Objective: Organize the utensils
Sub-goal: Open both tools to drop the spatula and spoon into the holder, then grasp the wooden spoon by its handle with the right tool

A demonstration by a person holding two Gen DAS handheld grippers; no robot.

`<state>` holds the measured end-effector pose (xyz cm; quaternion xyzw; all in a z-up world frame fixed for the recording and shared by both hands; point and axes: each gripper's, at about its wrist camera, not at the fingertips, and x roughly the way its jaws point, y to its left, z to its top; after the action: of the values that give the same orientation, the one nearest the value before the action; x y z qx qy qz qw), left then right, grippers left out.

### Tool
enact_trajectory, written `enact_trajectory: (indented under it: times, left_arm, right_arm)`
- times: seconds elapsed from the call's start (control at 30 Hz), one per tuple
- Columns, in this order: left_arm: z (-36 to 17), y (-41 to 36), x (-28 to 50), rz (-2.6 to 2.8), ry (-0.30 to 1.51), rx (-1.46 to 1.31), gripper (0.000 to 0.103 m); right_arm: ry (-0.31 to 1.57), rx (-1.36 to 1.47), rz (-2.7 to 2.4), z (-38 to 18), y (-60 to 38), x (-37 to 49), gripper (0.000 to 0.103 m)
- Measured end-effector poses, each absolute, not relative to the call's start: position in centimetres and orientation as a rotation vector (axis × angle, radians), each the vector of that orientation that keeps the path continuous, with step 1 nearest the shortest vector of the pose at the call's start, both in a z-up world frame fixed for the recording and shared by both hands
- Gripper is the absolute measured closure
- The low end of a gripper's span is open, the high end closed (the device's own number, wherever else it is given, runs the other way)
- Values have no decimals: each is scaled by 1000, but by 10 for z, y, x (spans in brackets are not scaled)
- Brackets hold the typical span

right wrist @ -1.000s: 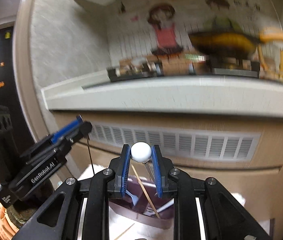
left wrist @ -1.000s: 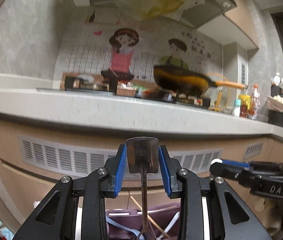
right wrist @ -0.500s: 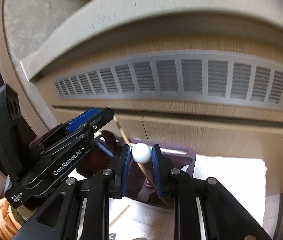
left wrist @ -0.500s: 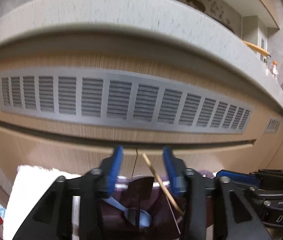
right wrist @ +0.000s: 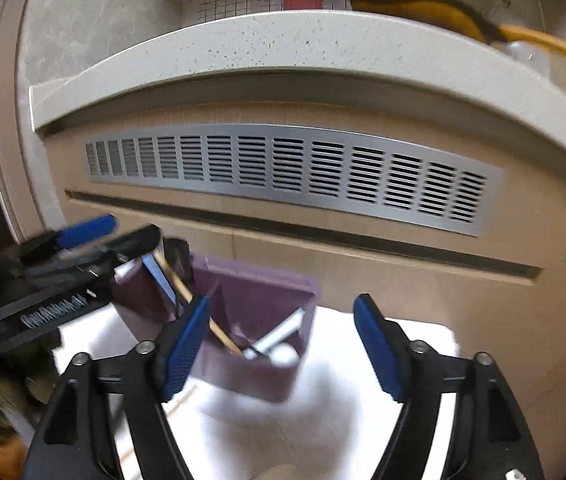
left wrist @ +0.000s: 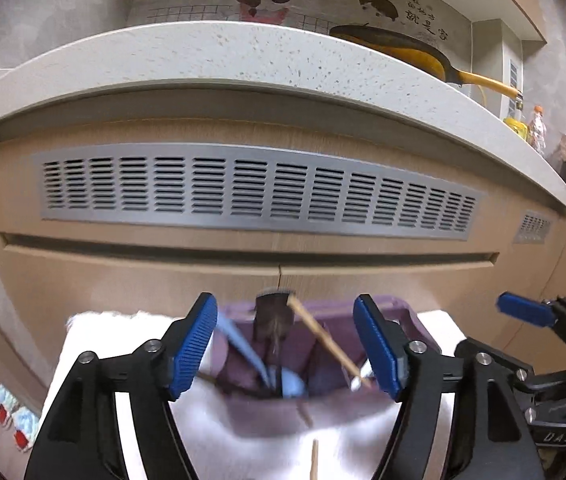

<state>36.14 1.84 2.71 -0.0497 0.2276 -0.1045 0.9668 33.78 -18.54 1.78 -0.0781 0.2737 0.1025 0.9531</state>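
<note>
In front of the wooden cabinet with its grey vent grille (left wrist: 259,190), a purple utensil holder (right wrist: 259,292) is standing on a white cloth (left wrist: 267,452). The left gripper (left wrist: 285,346) is hanging over it, its jaws having just been opening and gripping nothing; a dark metal spatula (left wrist: 273,320), a wooden chopstick (left wrist: 325,338) and a blue spoon (left wrist: 243,344) are leaning inside the holder beyond them. The right gripper (right wrist: 281,346) is likewise spreading wide and empty, a white-ended utensil (right wrist: 283,354) lying in the right compartment.
</note>
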Motion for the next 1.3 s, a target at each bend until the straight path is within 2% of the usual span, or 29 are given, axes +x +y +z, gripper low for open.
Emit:
enact_trajectory:
  times: [0.07,0.13,0.2,0.3,0.53,0.7,0.9,0.93,1.0,1.03,1.07,1.13,1.3]
  left_arm:
    - [26,28,341,-201,476,-101,25]
    - [20,37,321,-192,507,-99,22]
    - [13,47,302,-183,542,-92,18]
    - [-3,61,274,-155,604,-82,17]
    - [-51,78,212,-181,752,-107,17]
    - [-77,66,172,-257,829,-64,17]
    - [-76,29,130,-369,818,90,17]
    - [-74,26,126,-367,812,103,17]
    - [-69,24,123,-337,805,106,16]
    - [-67,26,125,-322,806,97,16]
    - [-65,30,125,-307,809,76,16]
    - [-61,36,124,-285,819,32,16]
    - [-55,46,118,-252,814,9,13]
  right_arm:
    - [546,-205,196,14,-184,319,9]
    - [524,-261,174,7,-181,297,2]
    - [500,-318,150,-1,-176,278,2]
    - [494,-361,153,-11,-168,256,2]
    - [668,-323,288,-40,-172,223,2]
    - [741,-310,336,-58,-175,195,2]
    - [839,-282,483,-65,-179,147,2]
    - [850,-283,506,-65,-177,140,4]
    - [883,-291,571,-68,-171,124,23]
    - [922,-305,623,-73,-165,116,42]
    - [942,-312,649,-78,-161,110,53]
    - [977,-328,698,-88,-152,97,58]
    - [1002,-342,698,-99,-147,89,59]
